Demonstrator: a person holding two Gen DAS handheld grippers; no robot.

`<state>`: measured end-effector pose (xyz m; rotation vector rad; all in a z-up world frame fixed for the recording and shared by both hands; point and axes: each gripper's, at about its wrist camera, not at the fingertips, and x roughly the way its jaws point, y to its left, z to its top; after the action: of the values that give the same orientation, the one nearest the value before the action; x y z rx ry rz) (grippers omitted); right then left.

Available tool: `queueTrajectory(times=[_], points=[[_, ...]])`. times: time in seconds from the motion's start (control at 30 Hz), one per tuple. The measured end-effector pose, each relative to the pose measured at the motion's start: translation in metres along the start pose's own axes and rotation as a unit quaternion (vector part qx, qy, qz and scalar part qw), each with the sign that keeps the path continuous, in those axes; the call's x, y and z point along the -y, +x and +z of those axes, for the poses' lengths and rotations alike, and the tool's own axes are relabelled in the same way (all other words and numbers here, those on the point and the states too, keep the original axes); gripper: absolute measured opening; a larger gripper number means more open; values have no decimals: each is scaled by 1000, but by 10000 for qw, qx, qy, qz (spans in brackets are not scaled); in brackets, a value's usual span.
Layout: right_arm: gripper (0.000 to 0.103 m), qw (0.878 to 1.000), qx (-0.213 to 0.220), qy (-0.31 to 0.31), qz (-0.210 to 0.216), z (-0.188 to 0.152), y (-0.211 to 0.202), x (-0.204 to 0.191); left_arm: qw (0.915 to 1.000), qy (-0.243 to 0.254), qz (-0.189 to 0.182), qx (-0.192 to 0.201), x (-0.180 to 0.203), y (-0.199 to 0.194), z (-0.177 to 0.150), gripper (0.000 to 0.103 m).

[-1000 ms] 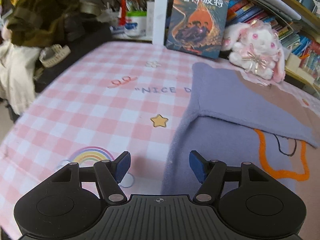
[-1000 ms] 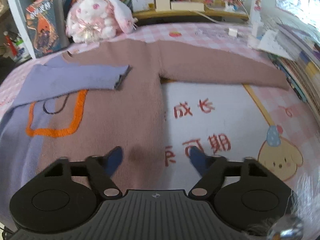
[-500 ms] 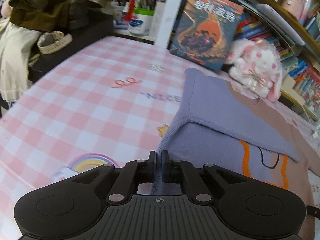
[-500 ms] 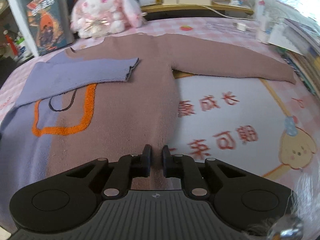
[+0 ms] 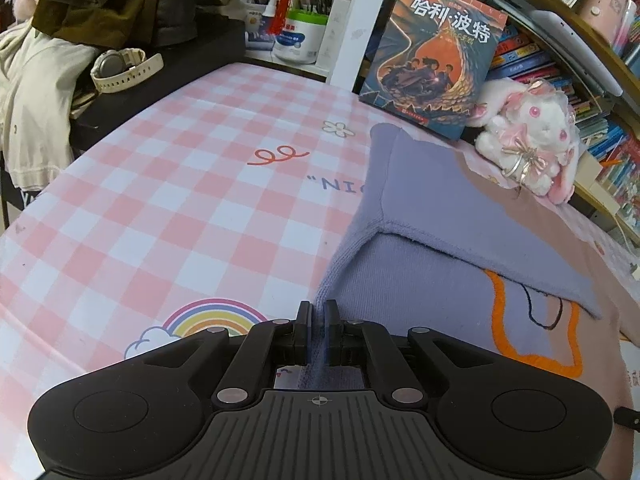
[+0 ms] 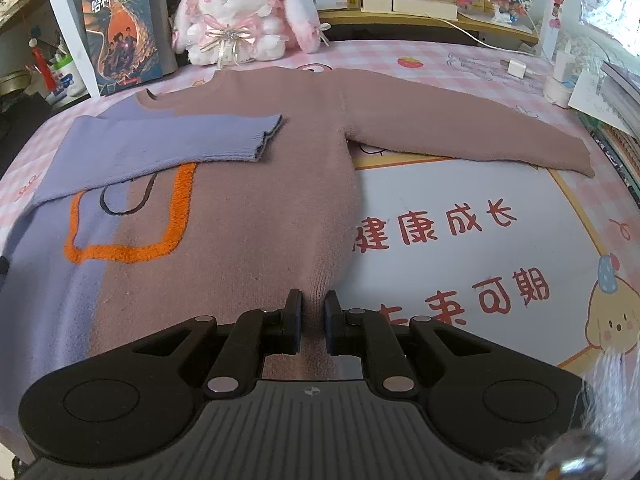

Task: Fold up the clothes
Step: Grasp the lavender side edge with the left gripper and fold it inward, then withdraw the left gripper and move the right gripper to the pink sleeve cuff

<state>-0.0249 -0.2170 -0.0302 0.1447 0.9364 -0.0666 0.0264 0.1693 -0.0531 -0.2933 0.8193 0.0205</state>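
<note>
The sweater (image 6: pixel 240 216) is lying flat on the pink checked tablecloth (image 5: pixel 168 200), its hem hiding beneath both tools. Its neck is pointing away toward the plush rabbit (image 6: pixel 240 12), body running lengthwise from the grippers. The left gripper (image 5: pixel 318 320) is pinching the lilac edge; the right gripper (image 6: pixel 313 316) is clamping the brown edge.

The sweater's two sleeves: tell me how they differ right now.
The purple sleeve is folded inward across the sweater chest; the brown sleeve lies stretched straight out over the tablecloth. The purple sleeve's cuff ends on the sweater body; the brown sleeve's cuff reaches toward the table's far side. Both lie flat, and neither is gripped.
</note>
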Motion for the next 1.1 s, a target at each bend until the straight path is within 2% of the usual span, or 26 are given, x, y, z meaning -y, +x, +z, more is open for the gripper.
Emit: queueTrajectory(times=[0.23,0.37,0.57,0.77,0.83,0.9,1.03,1.1], points=[[10,10000,10,-59,-49,-3,-2,-3,10000,91,-3,36,0,-1,-2,5],[13,9999,28,-54,-133,-5,-3,-6,10000,35,24,59,-2,-7,-2,10],[30,9995,222,81,-223,-9,-17,-6,9996,55,71,264,1,-26,-1,19],[52,9978,560,-5,-342,-18,-38,-15,9976,622,-129,284,26,-48,-17,24],[64,9970,664,-32,-385,-21,-45,-18,9959,849,-204,252,35,-53,-26,25],[65,9964,746,-69,-405,-26,-51,-20,9936,1076,-278,220,45,-57,-35,29],[69,9958,783,-152,-442,-36,-59,-27,9863,1585,-398,204,58,-66,-51,53],[70,9958,767,-171,-462,-41,-62,-29,9852,1640,-453,204,59,-69,-54,59]])
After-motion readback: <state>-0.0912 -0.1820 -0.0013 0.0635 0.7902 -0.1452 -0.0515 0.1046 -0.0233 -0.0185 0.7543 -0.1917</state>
